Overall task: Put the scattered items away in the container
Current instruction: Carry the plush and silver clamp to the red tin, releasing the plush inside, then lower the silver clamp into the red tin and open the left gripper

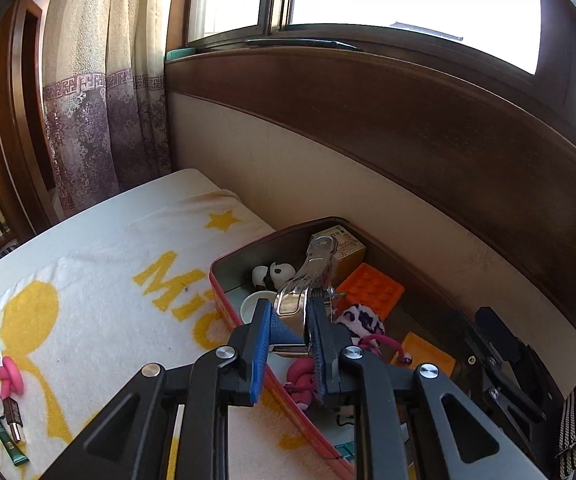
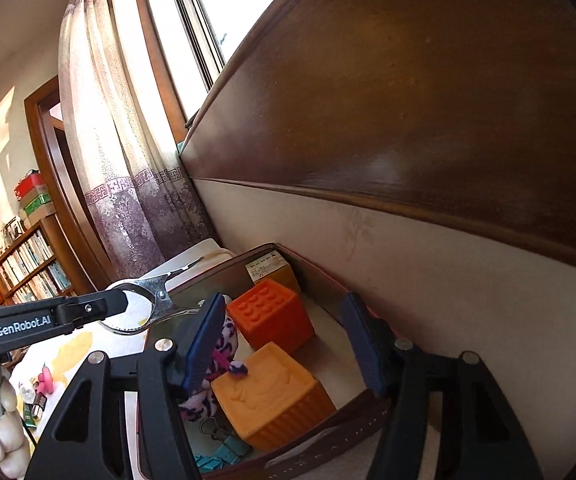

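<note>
1. The left hand-held gripper (image 1: 288,344) points down over the near rim of the container (image 1: 247,320), its blue pads clamped tight on a shiny metal tool (image 1: 308,276) that looks like a hinged clamp or opener; the tool sticks out forward above the box.
2. The right hand-held gripper (image 2: 283,344) sits low over the same box with its jaws standing wide and nothing between the pads, just the box contents below.
3. The container is a shallow rectangular tin, red outside, grey inside. In it: an orange studded block (image 2: 271,316), a paler orange block (image 2: 271,404) with an embossed top, a fuzzy purple-spotted toy (image 2: 215,360), a panda figure (image 1: 275,272), a small white cup (image 1: 253,306) and teal binder clips (image 2: 223,452).
4. The box lies on a bed under a nubby white towel (image 1: 107,280) with yellow print, hard against the padded headboard (image 1: 368,168).
5. Loose bits (image 1: 3,396) are well apart from it, near the left edge of the towel: a pink piece, a small tube, a green packet. There's lots of bare towel between them and the tin.
</note>
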`<state>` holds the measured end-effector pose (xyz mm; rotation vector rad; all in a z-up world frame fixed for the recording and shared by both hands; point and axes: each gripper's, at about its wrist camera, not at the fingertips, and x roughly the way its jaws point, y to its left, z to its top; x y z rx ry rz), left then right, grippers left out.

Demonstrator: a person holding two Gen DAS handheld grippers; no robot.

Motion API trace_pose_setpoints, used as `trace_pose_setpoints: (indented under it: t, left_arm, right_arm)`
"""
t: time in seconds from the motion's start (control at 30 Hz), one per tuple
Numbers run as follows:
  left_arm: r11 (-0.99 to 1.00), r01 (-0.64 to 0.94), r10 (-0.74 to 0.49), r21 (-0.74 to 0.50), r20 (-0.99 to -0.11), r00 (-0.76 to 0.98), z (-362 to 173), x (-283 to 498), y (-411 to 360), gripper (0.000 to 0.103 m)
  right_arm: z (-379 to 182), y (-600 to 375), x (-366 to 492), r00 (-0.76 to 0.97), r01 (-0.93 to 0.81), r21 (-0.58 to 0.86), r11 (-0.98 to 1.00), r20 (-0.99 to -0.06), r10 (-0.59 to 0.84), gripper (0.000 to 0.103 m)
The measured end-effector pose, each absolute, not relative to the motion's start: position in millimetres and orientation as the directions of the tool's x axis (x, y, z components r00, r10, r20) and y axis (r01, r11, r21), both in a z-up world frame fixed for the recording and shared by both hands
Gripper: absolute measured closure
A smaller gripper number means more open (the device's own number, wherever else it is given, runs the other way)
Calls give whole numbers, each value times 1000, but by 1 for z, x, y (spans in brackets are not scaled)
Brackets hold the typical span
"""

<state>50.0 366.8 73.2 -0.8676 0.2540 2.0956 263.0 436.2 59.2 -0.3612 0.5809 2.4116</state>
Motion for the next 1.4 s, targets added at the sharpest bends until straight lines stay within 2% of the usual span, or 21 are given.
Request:
trace_pose_setpoints:
  t: [0.1, 0.5, 0.53, 0.57, 0.63, 0.67, 0.97, 1.4]
  left_arm:
    - [-625, -767, 638, -147, -662, -393, 70, 46, 372, 84]
    - [-578, -758, 700, -301, -660, -272, 61, 35, 368, 81]
    - [-568, -763, 709, -310, -656, -261, 63, 36, 367, 78]
    - [-559, -764, 717, -321, -651, -251, 64, 38, 366, 72]
    - [-565, -758, 724, -326, -636, -267, 67, 41, 363, 20]
    - [-572, -757, 728, -317, -621, -290, 70, 43, 361, 18]
    - [-591, -747, 716, -305, -625, -311, 73, 44, 351, 18]
    - [-718, -642, 613, -270, -682, -399, 55, 27, 303, 18]
  right_arm:
    - [59, 438, 262, -770, -629, 318, -710, -385, 510, 33]
    - [58, 439, 259, -768, -630, 321, -707, -389, 509, 33]
    - [58, 439, 259, -768, -630, 320, -708, -390, 508, 33]
    - [58, 438, 259, -769, -629, 320, -709, -391, 506, 33]
    - [57, 438, 258, -769, -629, 319, -709, -391, 506, 33]
    - [57, 438, 258, -769, -629, 320, -709, -392, 506, 33]
    - [57, 438, 261, -768, -630, 325, -705, -392, 506, 33]
    - [59, 436, 262, -759, -643, 317, -697, -391, 521, 32]
